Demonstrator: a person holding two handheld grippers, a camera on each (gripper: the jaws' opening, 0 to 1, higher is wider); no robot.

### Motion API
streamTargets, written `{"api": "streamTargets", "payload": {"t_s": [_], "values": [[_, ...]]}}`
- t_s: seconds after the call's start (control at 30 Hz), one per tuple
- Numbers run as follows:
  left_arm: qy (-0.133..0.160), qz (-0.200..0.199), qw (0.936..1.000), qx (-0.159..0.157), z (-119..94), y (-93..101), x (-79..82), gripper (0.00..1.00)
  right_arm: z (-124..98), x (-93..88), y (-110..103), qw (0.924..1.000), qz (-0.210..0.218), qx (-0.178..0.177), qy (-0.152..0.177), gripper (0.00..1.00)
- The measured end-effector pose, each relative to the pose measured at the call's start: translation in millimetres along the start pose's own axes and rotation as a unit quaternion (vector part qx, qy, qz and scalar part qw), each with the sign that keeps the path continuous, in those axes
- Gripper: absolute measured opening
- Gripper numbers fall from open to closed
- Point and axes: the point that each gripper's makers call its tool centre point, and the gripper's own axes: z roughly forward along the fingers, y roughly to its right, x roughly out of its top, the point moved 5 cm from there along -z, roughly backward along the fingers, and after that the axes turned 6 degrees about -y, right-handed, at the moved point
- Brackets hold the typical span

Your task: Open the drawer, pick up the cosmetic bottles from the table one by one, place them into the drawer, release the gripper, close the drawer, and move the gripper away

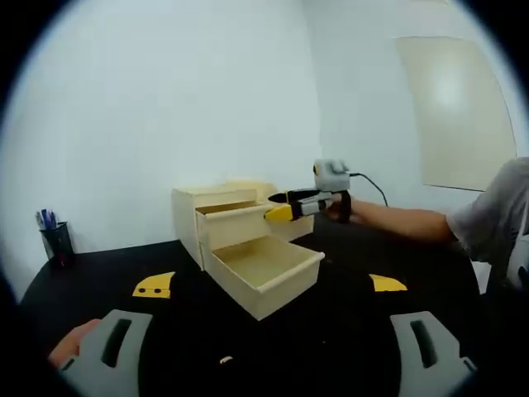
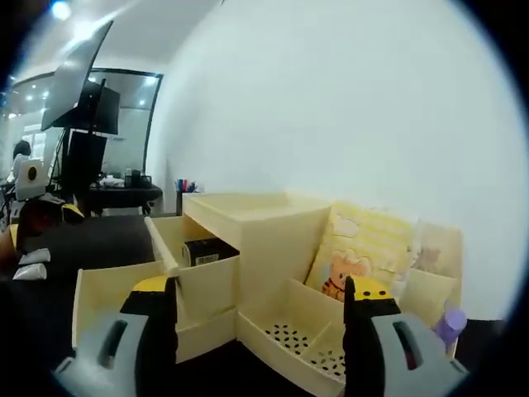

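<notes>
A cream drawer unit point(image 1: 192, 217) stands mid-table with two drawers pulled out. The lower drawer point(image 1: 266, 273) is far out and looks bare inside. In the right gripper view a dark cosmetic bottle point(image 2: 202, 250) with a pale label lies in the upper drawer point(image 2: 165, 240). My right gripper point(image 2: 260, 289) is open and holds nothing; its yellow-tipped fingers point(image 2: 154, 291) hover just in front of the unit. From the left gripper view, the right gripper point(image 1: 285, 207) hangs at the upper drawer's right end. My left gripper point(image 1: 269, 331) is open, low over the table in front of the drawers.
A compartment tray point(image 2: 297, 335) and a yellow bear card point(image 2: 357, 252) sit beside the unit, with a purple cap point(image 2: 453, 321) further right. A pen cup point(image 1: 56, 241) stands far left. Two yellow markers point(image 1: 154, 286) lie on the black table point(image 1: 331, 331).
</notes>
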Motion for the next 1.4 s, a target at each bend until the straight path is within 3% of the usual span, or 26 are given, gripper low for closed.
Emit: {"api": "streamTargets", "payload": {"t_s": [0.33,1.4], "values": [[-0.004,0.004,1.0,0.001,0.9,2.6,-1.7,0.85,6.8,4.5,6.7,0.9996,-0.021,-0.016,-0.004,0.77],[-0.01,0.01,0.9999,-0.001,1.7,1.2,-3.6,0.85,28.9,4.6,33.9,0.9984,0.003,-0.055,-0.008,0.76]]}}
